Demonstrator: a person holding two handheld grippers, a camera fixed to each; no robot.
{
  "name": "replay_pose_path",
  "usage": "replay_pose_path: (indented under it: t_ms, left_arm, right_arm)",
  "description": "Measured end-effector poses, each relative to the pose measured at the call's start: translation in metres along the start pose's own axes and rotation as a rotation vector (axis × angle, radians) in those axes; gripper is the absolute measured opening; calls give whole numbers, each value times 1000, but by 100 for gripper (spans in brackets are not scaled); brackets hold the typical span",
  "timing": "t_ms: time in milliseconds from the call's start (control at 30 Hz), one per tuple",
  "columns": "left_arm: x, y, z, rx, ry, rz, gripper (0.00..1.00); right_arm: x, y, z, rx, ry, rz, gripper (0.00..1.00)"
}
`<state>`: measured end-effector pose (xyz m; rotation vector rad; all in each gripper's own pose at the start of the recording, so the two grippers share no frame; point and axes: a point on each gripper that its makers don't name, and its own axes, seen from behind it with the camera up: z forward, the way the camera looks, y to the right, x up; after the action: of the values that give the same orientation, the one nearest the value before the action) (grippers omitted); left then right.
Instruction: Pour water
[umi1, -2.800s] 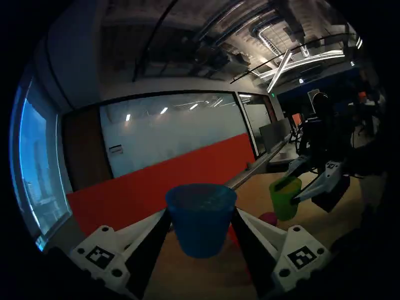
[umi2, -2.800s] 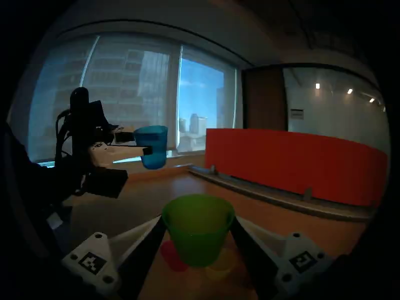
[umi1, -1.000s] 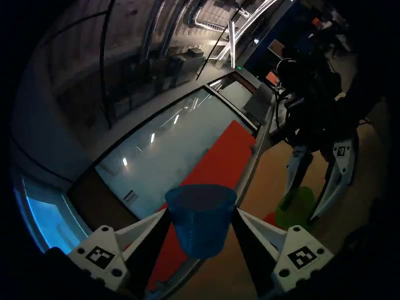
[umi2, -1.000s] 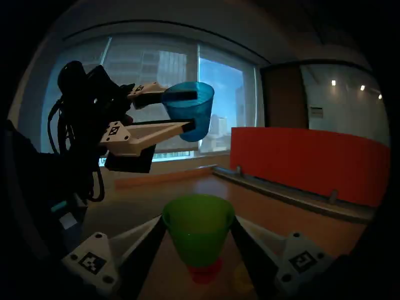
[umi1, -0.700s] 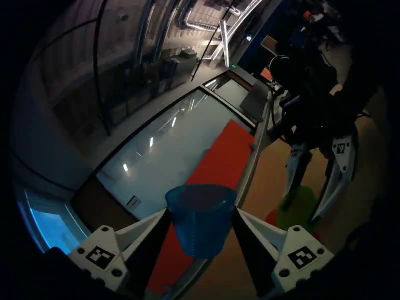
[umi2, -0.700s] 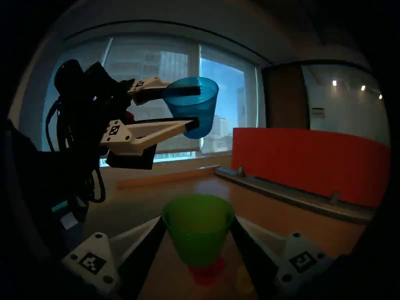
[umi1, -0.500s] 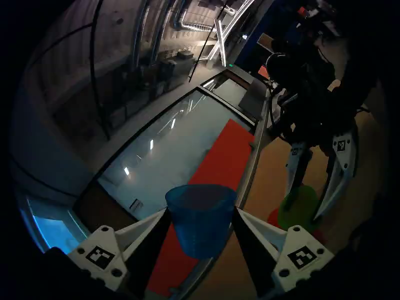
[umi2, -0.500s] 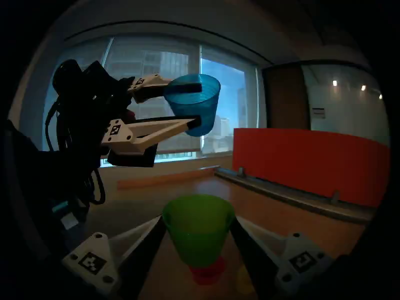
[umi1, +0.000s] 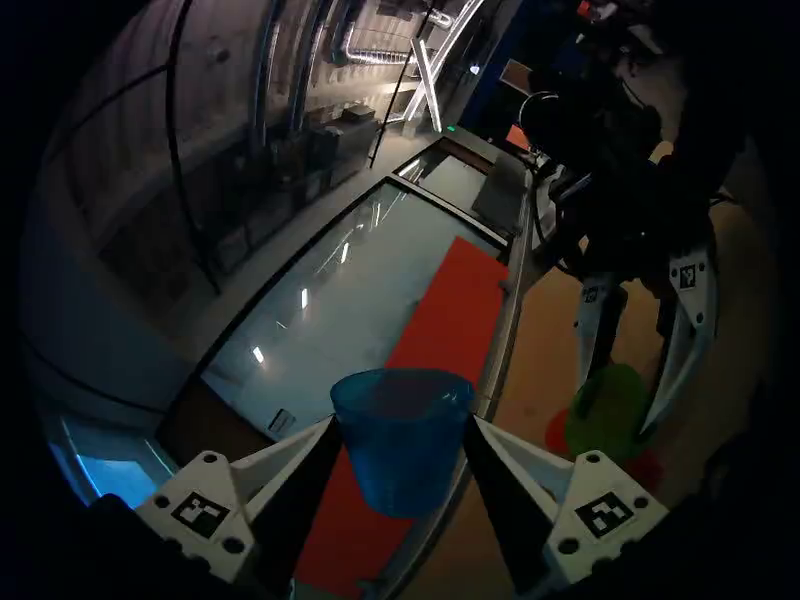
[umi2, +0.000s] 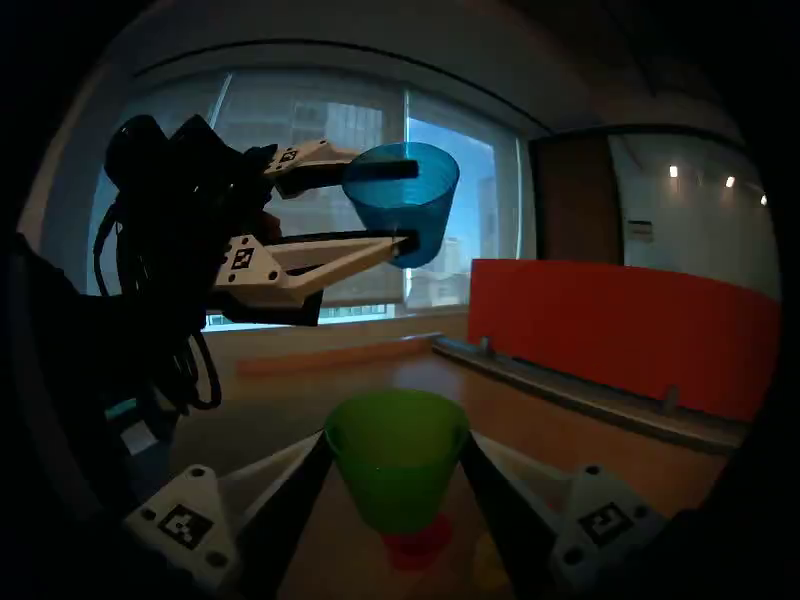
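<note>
While the left gripper (umi1: 402, 432) clamped both fingers on the blue cup (umi1: 402, 465), that cup hung above and left of the green cup (umi2: 397, 465), well apart in the right gripper view. The right gripper (umi2: 397, 440) squeezed the green cup; a red cup (umi2: 415, 548) sat just below it on the table (umi2: 580, 430).
</note>
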<state>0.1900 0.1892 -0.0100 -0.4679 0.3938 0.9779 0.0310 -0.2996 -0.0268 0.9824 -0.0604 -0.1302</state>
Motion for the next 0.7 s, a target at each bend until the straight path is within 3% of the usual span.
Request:
replay_pose_path:
  t_ms: [700]
  left_arm:
    - [5, 1, 5, 4, 10, 64, 83]
  right_arm:
    - [-1, 3, 0, -4, 6, 3, 91]
